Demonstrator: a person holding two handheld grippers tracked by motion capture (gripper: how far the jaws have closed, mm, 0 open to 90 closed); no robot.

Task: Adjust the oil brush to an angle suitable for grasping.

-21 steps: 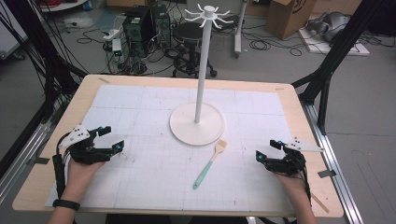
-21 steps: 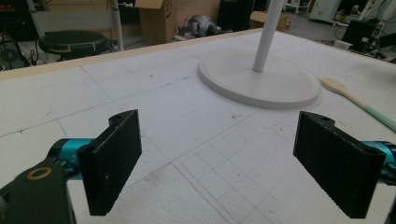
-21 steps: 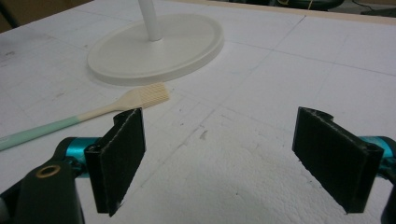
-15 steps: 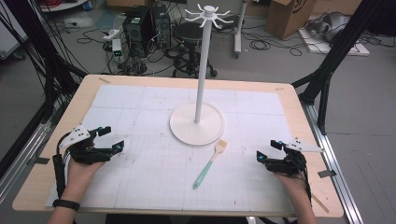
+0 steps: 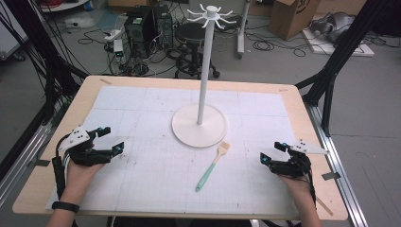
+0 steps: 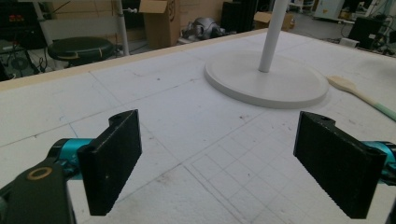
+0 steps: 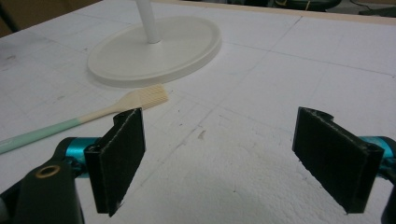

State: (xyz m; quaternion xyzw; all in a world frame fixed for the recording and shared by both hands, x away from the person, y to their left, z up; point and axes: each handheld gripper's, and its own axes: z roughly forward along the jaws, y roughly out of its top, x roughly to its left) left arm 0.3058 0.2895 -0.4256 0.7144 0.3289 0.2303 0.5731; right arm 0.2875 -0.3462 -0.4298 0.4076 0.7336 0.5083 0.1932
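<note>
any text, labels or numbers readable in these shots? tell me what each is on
None can be read.
Cardboard box on the floor behind the table: a dark printed mark on its side, too blurred to read.
Same box in the left gripper view: a dark mark, also unreadable.
White mat: only grid lines, no figures.
Brush, white stand, left gripper, right gripper: no lettering visible.

Green-handled brush [image 5: 212,166] flat on mat, head beside white stand [image 5: 199,125].
</note>
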